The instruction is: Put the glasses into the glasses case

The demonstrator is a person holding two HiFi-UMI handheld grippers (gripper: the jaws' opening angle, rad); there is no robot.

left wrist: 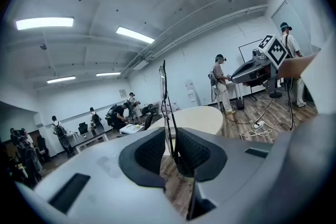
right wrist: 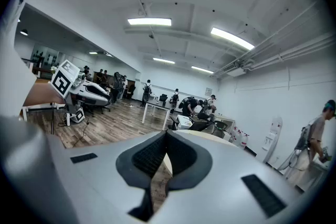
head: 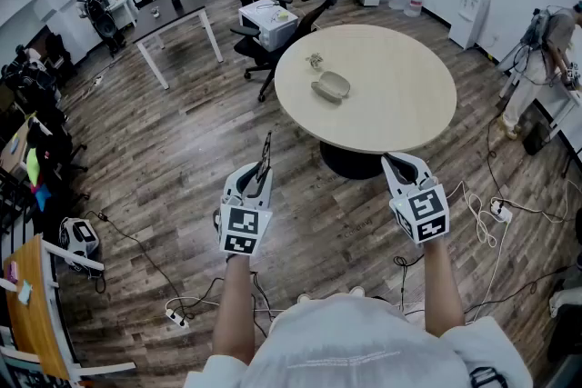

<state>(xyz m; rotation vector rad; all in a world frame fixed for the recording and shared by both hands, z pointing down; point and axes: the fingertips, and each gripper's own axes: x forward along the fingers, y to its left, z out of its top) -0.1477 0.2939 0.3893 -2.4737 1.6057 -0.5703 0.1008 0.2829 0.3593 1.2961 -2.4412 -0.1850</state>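
Stood well short of the round table (head: 400,104), on its near side. Pinched the glasses (left wrist: 164,97) in the left gripper (left wrist: 170,153), jaws closed onto the thin frame, which stood edgewise out of the pads and rose well above them. Held that gripper over the floor, off the table's near-left rim. Carried nothing in the right gripper (right wrist: 165,157): jaws pressed together, pad against pad, with only floor and a slice of tabletop showing past them. Held it close to the table's near rim.

Saw the glasses case (head: 331,86) lying on the table, left of its centre, well apart from both grippers. Could not tell from here whether it lay open or shut, being too small in the head view. Noted a small pale thing (head: 316,61) on the table just beyond the case, toward the far-left rim; could not make out what it was.

Judged the step in hand to be the carry: glasses already grasped, not yet brought over the table, nothing yet in the case. Reckoned the next move would call for closing in on the table's near side and bringing the left gripper above the case. Would likely need the free right gripper to open or steady the case first, then a lengthwise lowering of the frame without slackening the pinch too soon. Could not tell whether the temples were folded, which would matter for the fit
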